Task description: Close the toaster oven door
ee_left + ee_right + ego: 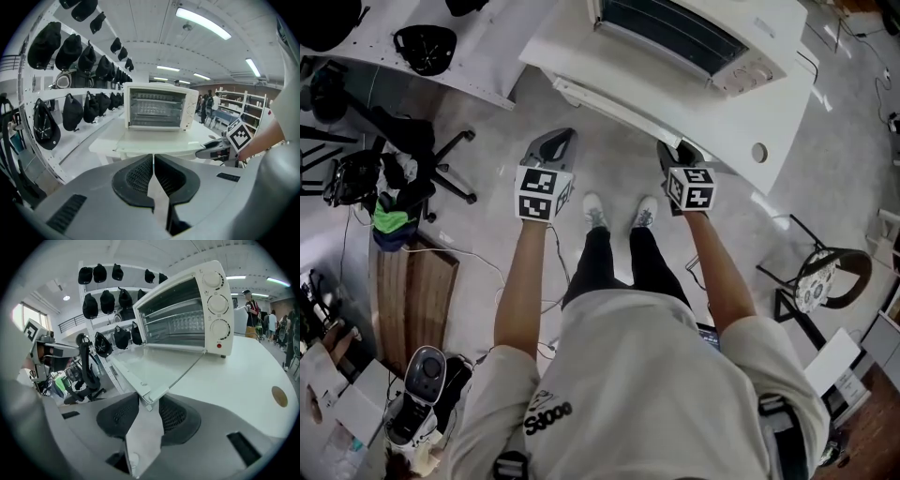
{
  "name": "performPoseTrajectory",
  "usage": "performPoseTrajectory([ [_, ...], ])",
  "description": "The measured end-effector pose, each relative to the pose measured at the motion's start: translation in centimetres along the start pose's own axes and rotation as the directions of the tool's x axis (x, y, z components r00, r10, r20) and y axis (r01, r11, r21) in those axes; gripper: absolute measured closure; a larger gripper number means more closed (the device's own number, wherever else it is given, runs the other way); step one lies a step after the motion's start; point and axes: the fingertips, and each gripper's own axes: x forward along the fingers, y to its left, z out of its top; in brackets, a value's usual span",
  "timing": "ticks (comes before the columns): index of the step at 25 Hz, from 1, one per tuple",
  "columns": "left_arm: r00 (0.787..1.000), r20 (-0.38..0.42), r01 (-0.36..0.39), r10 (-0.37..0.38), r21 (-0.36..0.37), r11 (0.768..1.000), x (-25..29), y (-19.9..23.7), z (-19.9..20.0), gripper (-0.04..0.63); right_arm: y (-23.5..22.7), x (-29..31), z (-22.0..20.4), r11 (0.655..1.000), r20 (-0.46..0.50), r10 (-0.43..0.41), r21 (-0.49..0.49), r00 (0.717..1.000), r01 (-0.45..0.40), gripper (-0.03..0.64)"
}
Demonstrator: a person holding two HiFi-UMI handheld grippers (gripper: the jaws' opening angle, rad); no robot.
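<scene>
The white toaster oven (694,37) (159,107) (187,310) stands on a white table (787,122). Its glass door (600,75) (159,143) (150,364) lies folded down flat over the table's front edge. My right gripper (675,150) (149,401) is at the door's front right corner. The end of the door handle (146,400) sits between its jaws, and a sliver of gap shows beside the right pad. My left gripper (558,138) (153,158) hangs shut and empty in the air, short of the door's left part.
Shelves with several black caps (70,51) run along the left. A black office chair (431,159) stands left of me, a dark stool (825,272) right. A wooden board (412,291) and cables lie on the floor at the left. People stand far behind the oven (251,310).
</scene>
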Motion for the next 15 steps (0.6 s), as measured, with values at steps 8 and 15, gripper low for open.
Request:
performPoseTrajectory([
  [8,0.997,0.065,0.033,-0.036,0.045,0.998,-0.5,-0.8,4.6,0.569,0.5,-4.1,6.5,1.000,0.139,-0.002,0.002,0.990,0.002,0.483],
  [15,0.991,0.110,0.067,-0.075,0.075,0.995,0.0,-1.7,8.0,0.569,0.0,-6.2,12.0,0.998,0.176,-0.054,0.028,0.983,0.050,0.497],
])
